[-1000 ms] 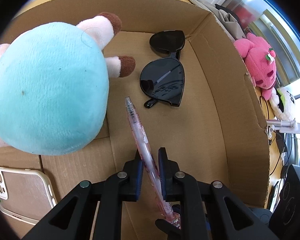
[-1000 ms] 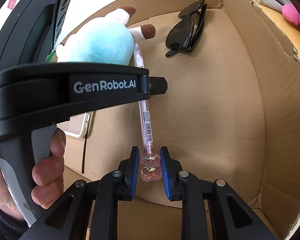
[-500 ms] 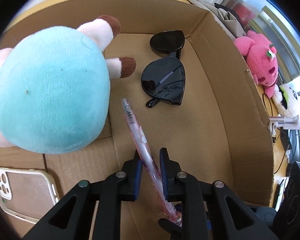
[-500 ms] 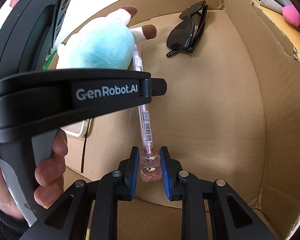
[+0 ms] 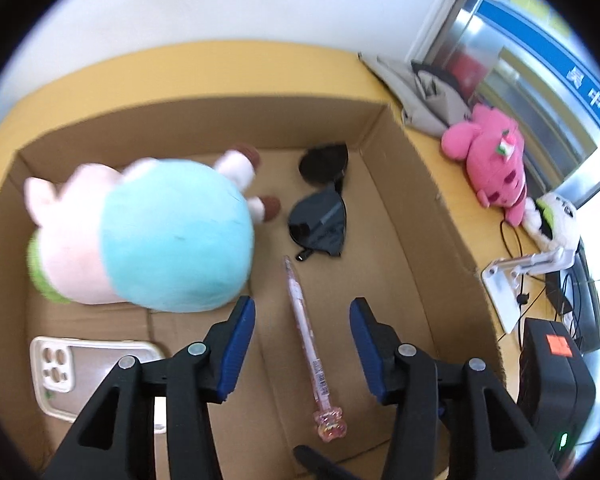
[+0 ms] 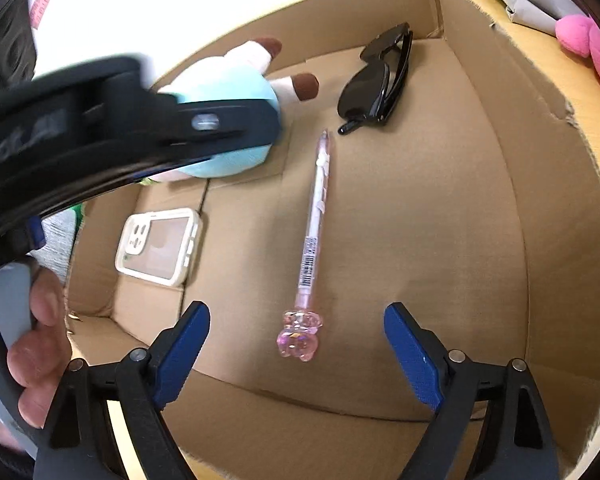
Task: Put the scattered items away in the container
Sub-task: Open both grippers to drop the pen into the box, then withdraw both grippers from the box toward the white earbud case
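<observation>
A pink pen with a bear-shaped cap (image 5: 306, 332) (image 6: 314, 232) lies free on the floor of the cardboard box (image 5: 404, 216) (image 6: 512, 184). My left gripper (image 5: 302, 312) is open above the pen's middle. My right gripper (image 6: 296, 332) is open around the bear end, not touching it. In the box also lie a blue and pink plush (image 5: 160, 240) (image 6: 236, 84), black sunglasses (image 5: 322, 208) (image 6: 380, 84) and a clear phone case (image 5: 84, 368) (image 6: 160, 246). The left gripper's body crosses the right wrist view at upper left.
Outside the box on the yellow table at right lie a pink plush (image 5: 492, 156) (image 6: 588, 40), a white plush (image 5: 552, 220), a grey cloth (image 5: 420, 92), a white stand (image 5: 516, 280) with cables and a black device (image 5: 552, 384).
Both grippers have opened and let go of the pen, which now lies on the box floor. Both grippers have pulled back and up from it.
</observation>
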The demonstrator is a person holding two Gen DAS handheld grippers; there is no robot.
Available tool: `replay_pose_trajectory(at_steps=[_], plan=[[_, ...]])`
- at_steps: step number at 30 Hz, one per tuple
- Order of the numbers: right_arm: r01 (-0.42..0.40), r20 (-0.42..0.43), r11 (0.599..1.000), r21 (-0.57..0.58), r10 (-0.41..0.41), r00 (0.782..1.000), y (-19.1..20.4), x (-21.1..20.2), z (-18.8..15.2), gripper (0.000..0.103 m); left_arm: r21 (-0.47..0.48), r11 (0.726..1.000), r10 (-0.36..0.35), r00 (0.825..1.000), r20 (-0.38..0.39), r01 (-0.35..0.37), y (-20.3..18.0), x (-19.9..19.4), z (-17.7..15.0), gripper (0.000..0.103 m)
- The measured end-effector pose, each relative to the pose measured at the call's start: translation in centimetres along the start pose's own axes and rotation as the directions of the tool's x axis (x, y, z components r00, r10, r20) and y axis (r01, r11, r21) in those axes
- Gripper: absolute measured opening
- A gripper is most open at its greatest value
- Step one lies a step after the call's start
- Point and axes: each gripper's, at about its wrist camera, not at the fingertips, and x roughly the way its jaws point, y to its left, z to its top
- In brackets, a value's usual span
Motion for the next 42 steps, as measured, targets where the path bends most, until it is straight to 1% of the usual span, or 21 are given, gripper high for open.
replay_pose_trajectory(at_steps=[3,5,7,8,10,12,13,14,16,18,20,21,24,26,29,31,34,37,39,42], plan=[[0.005,0.049,1.0,-0.017,-0.005,0.999,0.2,-2.0,-0.1,0.094,0.011,1.0,0.012,0.998,0.061,-0.012,0.7,-2.8,-0.9,0.049],[0.021,0.079,0.999,-0.05,-0.017,0.997,0.5,-3.4,-2.1,0.096,0.023,0.999,0.028,0.994,0.105,-0.031,0.6,-4.4,-1.6,0.053],[0.058,0.111,0.994,-0.09,-0.047,0.993,1.5,-4.4,-3.6,0.1,0.038,0.998,0.044,0.986,0.16,-0.05,0.8,-6.4,-2.8,0.057],[0.075,0.13,0.991,-0.107,-0.06,0.99,2.3,-4.9,-4.1,0.101,0.043,0.997,0.051,0.982,0.184,-0.06,1.0,-7.4,-3.5,0.061],[0.095,0.169,0.987,-0.129,-0.072,0.983,3.7,-4.1,-6.2,0.102,0.044,0.996,0.059,0.97,0.238,-0.072,1.2,-9.5,-5.1,0.066],[0.108,0.204,0.984,-0.144,-0.078,0.976,5.0,-4.5,-7.3,0.102,0.048,0.996,0.06,0.958,0.281,-0.077,1.4,-11.4,-6.8,0.07],[0.114,0.221,0.982,-0.149,-0.079,0.972,6.1,-5.2,-8.2,0.102,0.057,0.995,0.06,0.953,0.296,-0.081,1.4,-12.2,-7.8,0.072],[0.118,0.238,0.981,-0.154,-0.079,0.968,6.4,-5.6,-8.4,0.102,0.061,0.994,0.065,0.95,0.307,-0.088,1.4,-12.7,-8.5,0.075],[0.13,0.274,0.979,-0.158,-0.083,0.958,6.4,-4.6,-8.5,0.102,0.061,0.993,0.079,0.938,0.338,-0.105,1.4,-13.9,-10.3,0.075],[0.154,0.316,0.975,-0.162,-0.096,0.944,7.3,-5.1,-9.4,0.102,0.054,0.993,0.081,0.929,0.362,-0.108,1.5,-14.8,-11.7,0.075],[0.169,0.344,0.973,-0.16,-0.106,0.933,7.7,-5.5,-10.2,0.102,0.033,0.992,0.099,0.92,0.378,-0.12,1.9,-15.4,-12.8,0.077],[0.174,0.355,0.973,-0.153,-0.111,0.928,7.8,-5.9,-10.6,0.102,0.024,0.992,0.105,0.919,0.38,-0.123,2.1,-15.7,-13.3,0.077],[0.199,0.355,0.97,-0.142,-0.137,0.925,8.1,-6.5,-11.2,0.102,0.01,0.993,0.106,0.92,0.376,-0.119,2.4,-15.9,-14.2,0.077],[0.23,0.356,0.962,-0.146,-0.166,0.92,8.2,-6.7,-11.5,0.102,-0.007,0.991,0.124,0.922,0.366,-0.131,2.6,-15.7,-14.7,0.077],[0.25,0.365,0.958,-0.144,-0.183,0.913,8.1,-7.0,-12.0,0.102,-0.016,0.991,0.131,0.927,0.352,-0.134,2.7,-15.2,-15.3,0.077],[0.267,0.363,0.952,-0.152,-0.197,0.91,8.1,-6.9,-12.2,0.102,-0.029,0.993,0.118,0.931,0.344,-0.115,2.8,-15.0,-15.7,0.077],[0.297,0.38,0.941,-0.16,-0.219,0.899,8.2,-6.8,-12.7,0.102,-0.043,0.995,0.098,0.94,0.326,-0.089,3.0,-14.3,-16.2,0.077],[0.303,0.374,0.936,-0.179,-0.22,0.901,8.2,-6.4,-13.0,0.102,-0.043,0.996,0.092,0.946,0.311,-0.082,3.0,-13.7,-16.5,0.077],[0.303,0.374,0.935,-0.184,-0.219,0.901,8.1,-6.1,-13.2,0.102,-0.037,0.997,0.075,0.953,0.292,-0.067,3.0,-13.1,-16.7,0.077],[0.284,0.352,0.94,-0.187,-0.206,0.913,7.6,-5.4,-13.3,0.102,-0.039,0.998,0.057,0.961,0.269,-0.048,3.1,-12.5,-16.9,0.077]])
